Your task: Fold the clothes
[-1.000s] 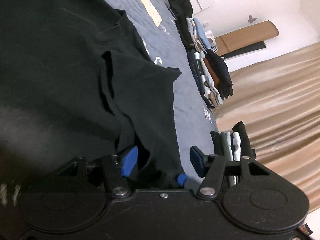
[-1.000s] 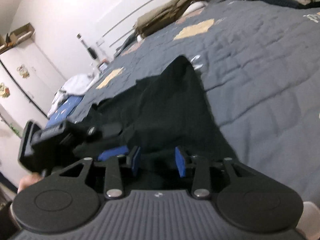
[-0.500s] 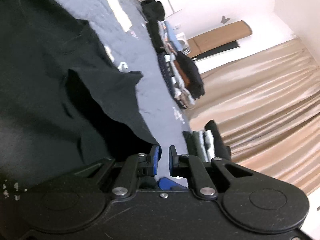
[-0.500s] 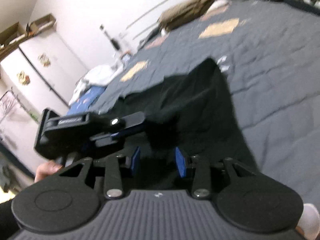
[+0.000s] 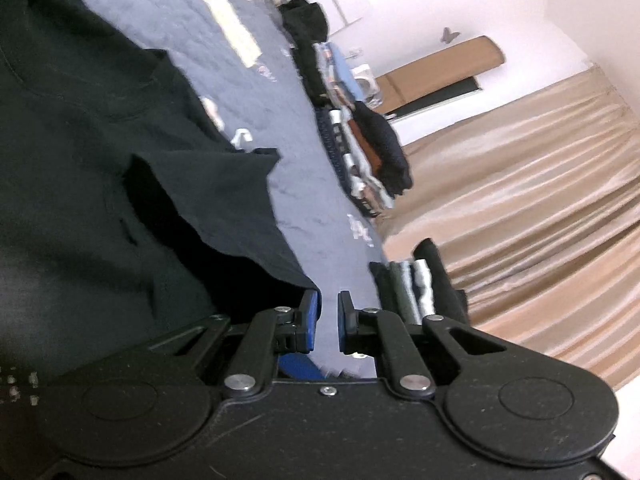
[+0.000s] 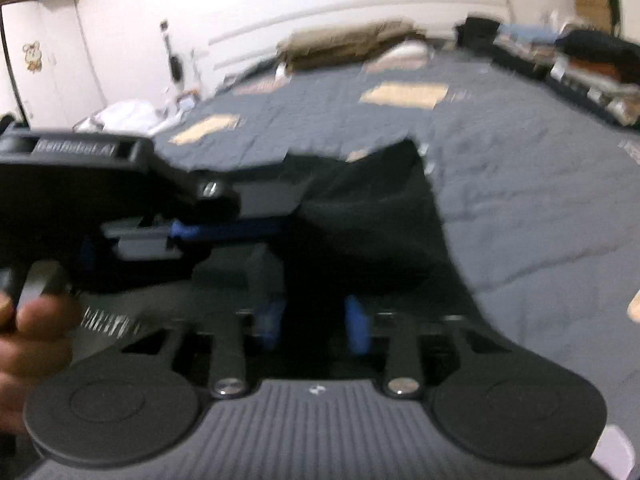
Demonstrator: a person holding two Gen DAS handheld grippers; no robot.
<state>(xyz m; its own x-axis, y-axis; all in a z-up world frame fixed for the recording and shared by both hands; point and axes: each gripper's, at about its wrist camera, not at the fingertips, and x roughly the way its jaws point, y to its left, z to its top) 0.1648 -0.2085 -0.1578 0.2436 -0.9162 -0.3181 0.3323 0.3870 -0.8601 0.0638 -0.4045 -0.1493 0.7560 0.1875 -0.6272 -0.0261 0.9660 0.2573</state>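
Observation:
A black T-shirt (image 5: 100, 160) lies on the grey-blue quilt (image 5: 304, 216), with its sleeve folded over. My left gripper (image 5: 324, 320) sits at the sleeve's lower edge with jaws nearly closed; a small gap shows between the blue pads (image 5: 310, 320) and the cloth edge rests against the left pad. In the right wrist view the shirt (image 6: 372, 224) rises over my right gripper (image 6: 316, 324), whose blue pads (image 6: 356, 324) stand apart with black cloth between them. The left gripper also shows in the right wrist view (image 6: 260, 216), held by a hand at the shirt's left edge.
Stacks of folded clothes (image 5: 360, 152) line the bed's far edge, with another stack (image 5: 416, 284) near the left gripper. Beige curtains (image 5: 540, 200) hang beyond. Beige patches (image 6: 404, 94) mark the quilt; pillows (image 6: 348, 42) and white cupboards (image 6: 40, 56) stand behind.
My left gripper has closed from wide open to nearly shut at the sleeve's edge. The right view has swung, and the left gripper has come closer, lifting the shirt edge.

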